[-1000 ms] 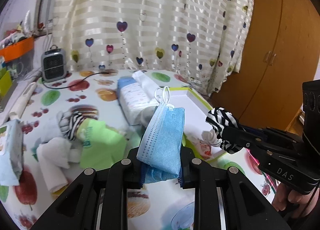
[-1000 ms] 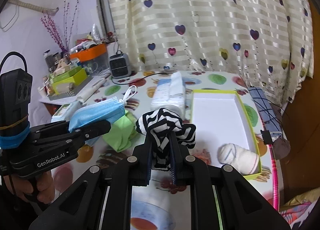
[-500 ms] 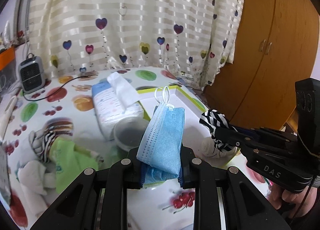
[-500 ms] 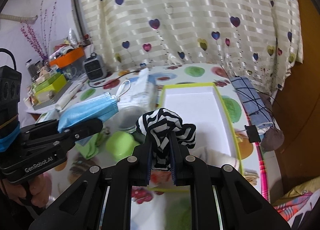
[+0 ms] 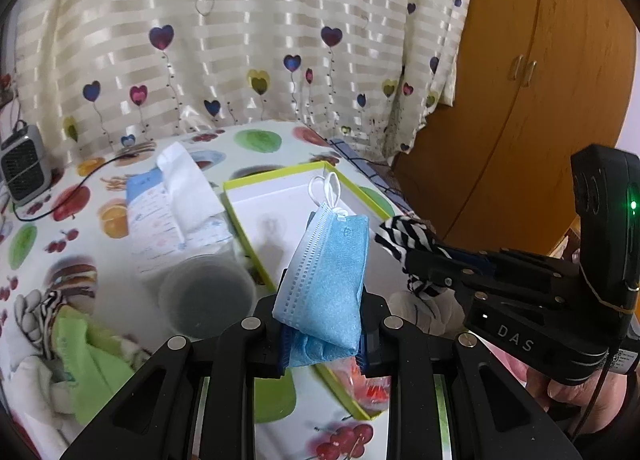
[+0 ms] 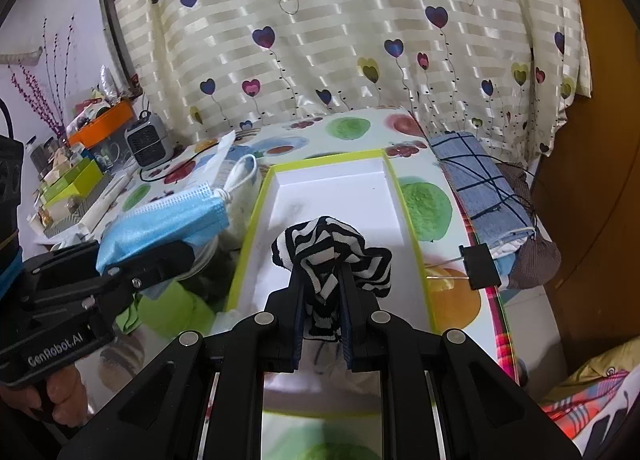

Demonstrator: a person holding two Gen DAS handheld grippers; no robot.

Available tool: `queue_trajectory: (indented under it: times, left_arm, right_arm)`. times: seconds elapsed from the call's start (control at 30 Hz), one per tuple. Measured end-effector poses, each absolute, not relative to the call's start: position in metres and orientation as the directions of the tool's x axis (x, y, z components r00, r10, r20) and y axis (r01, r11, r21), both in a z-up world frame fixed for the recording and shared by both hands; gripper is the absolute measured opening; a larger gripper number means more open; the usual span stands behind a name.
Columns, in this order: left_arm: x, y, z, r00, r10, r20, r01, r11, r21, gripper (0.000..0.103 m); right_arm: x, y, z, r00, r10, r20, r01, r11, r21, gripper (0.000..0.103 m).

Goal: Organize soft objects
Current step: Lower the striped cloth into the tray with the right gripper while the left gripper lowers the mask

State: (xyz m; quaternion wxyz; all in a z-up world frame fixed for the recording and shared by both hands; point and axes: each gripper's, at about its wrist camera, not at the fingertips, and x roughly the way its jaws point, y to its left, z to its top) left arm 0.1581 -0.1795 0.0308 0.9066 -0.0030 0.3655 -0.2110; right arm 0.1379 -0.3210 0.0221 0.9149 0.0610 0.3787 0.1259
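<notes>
Clamping a folded blue face mask (image 5: 328,280), left gripper (image 5: 323,340); right gripper (image 6: 322,324) pinches striped sock (image 6: 332,256). Right view alone shows binder clip (image 6: 482,266); left view, wooden cupboard (image 5: 532,72).

I see a cream striped curtain (image 6: 340,28) with heart prints behind the counter (image 5: 260,140) and its fruit-print cloth. Wooden wardrobe (image 5: 540,80) at right, cluttered shelf (image 6: 80,156) at left, pale wall (image 6: 48,20).

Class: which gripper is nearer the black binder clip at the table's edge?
Right. The right gripper is beside the binder clip; the left gripper sits across the box.
</notes>
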Motion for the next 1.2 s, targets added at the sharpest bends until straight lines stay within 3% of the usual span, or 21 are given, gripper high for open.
queue_trajectory:
  times: [0.2,0.3,0.37,0.4,0.8,1.2]
  left_arm:
    - [0.169,-0.189,0.023,0.626,-0.378,-0.683,0.378,0.912,-0.158,0.022]
    - [0.173,-0.193,0.02,0.618,-0.379,-0.688,0.383,0.91,-0.157,0.023]
    - [0.176,-0.197,0.018,0.612,-0.38,-0.694,0.387,0.909,-0.157,0.024]
    - [0.177,-0.198,0.017,0.607,-0.381,-0.697,0.388,0.908,-0.159,0.024]
    - [0.186,-0.212,0.009,0.576,-0.404,-0.711,0.407,0.896,-0.179,0.037]
    - [0.159,-0.195,0.03,0.604,-0.442,-0.663,0.42,0.884,-0.207,0.039]
  right_arm:
    - [0.156,-0.32,0.007,0.647,0.278,-0.71,-0.201,0.961,0.193,0.019]
    - [0.154,-0.323,0.004,0.661,0.271,-0.7,-0.198,0.962,0.185,0.03]
    - [0.152,-0.326,0.006,0.672,0.277,-0.687,-0.2,0.961,0.191,0.046]
    - [0.151,-0.327,0.006,0.674,0.275,-0.686,-0.199,0.961,0.19,0.049]
    - [0.136,-0.342,0.01,0.685,0.238,-0.688,-0.155,0.971,0.182,0.049]
    - [0.117,-0.339,0.022,0.697,0.238,-0.677,-0.154,0.971,0.182,0.049]
